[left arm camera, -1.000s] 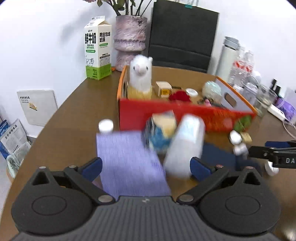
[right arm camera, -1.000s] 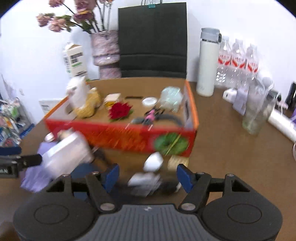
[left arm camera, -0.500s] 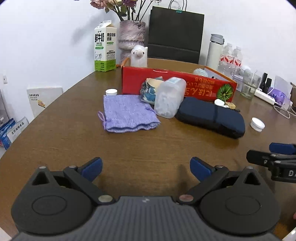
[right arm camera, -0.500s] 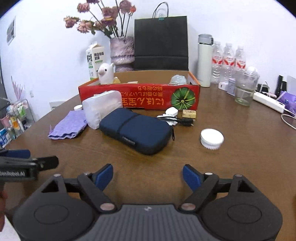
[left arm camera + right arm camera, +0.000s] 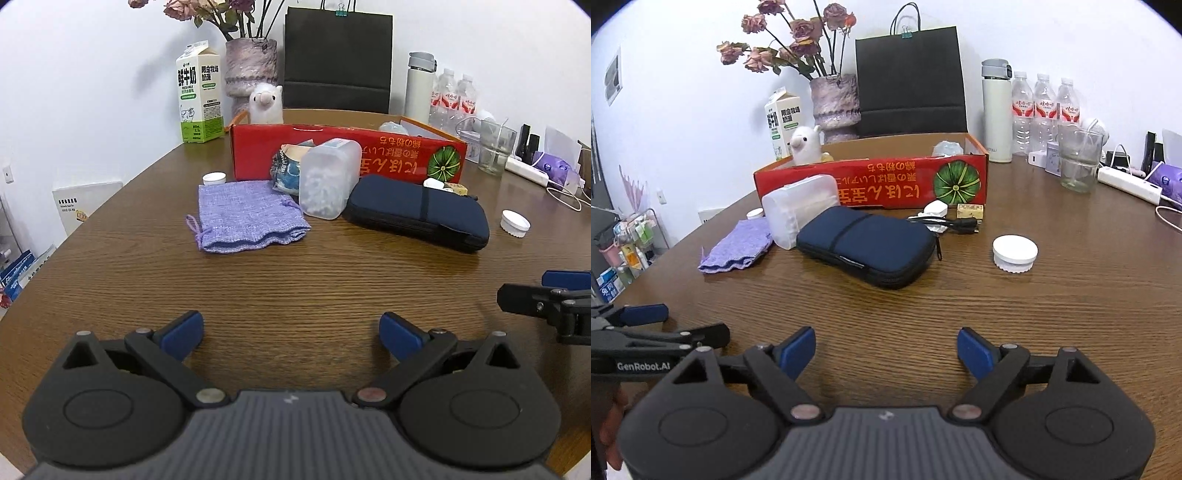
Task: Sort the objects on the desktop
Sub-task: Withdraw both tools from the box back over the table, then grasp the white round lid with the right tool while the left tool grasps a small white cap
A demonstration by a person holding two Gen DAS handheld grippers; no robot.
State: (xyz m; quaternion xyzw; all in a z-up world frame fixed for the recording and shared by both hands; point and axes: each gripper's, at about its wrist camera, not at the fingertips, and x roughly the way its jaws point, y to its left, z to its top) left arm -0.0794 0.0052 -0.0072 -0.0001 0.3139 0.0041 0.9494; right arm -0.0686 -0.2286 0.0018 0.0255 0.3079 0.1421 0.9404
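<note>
Box (image 5: pixel 343 153) contents mostly hidden, perhaps.

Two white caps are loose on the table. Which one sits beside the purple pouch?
The smaller cap, at the purple pouch's far corner near the red box. The bigger ridged cap lies alone beyond the navy case.

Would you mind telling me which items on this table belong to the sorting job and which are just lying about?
For sorting: purple pouch, clear container, navy case, white lid, cable, red box.
Lying about: milk carton, vase, black bag, thermos, water bottles.
</note>
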